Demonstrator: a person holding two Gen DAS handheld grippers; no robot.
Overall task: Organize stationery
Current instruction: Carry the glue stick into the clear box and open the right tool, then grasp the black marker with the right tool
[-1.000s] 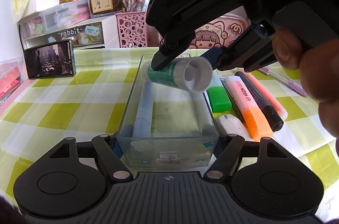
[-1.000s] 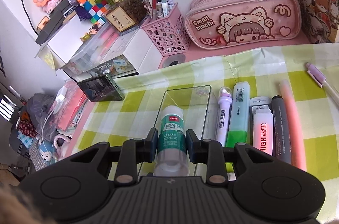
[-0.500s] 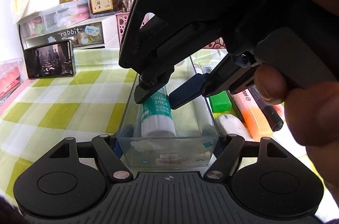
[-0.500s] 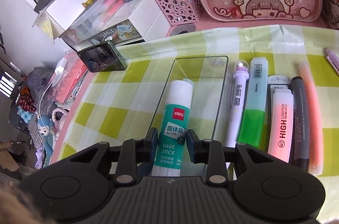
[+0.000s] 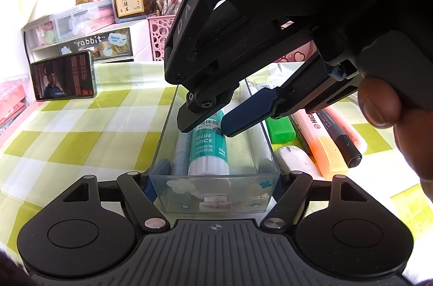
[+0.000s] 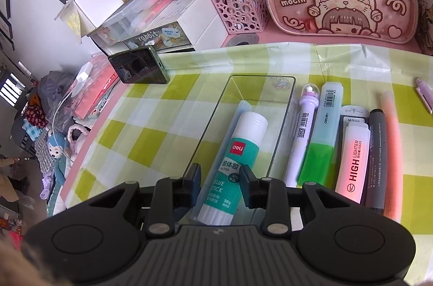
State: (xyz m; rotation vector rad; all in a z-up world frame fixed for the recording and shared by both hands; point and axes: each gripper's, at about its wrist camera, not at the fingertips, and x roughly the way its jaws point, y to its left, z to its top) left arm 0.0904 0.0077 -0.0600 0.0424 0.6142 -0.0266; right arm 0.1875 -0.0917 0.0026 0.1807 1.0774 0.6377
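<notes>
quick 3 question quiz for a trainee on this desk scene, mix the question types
1. True or false: the glue stick lies inside the clear box.
2. Multiple choice: the left hand-held gripper is A) clamping the near end of the clear box, B) holding a highlighter, C) hanging free above the table.
3. Fill in: in the right wrist view, the fingers of the right hand-held gripper stand on either side of the glue stick with a small ___ on each side.

Key: 1 true; 2 A; 3 gap

Bright daylight, strong fisheye edge distortion
</notes>
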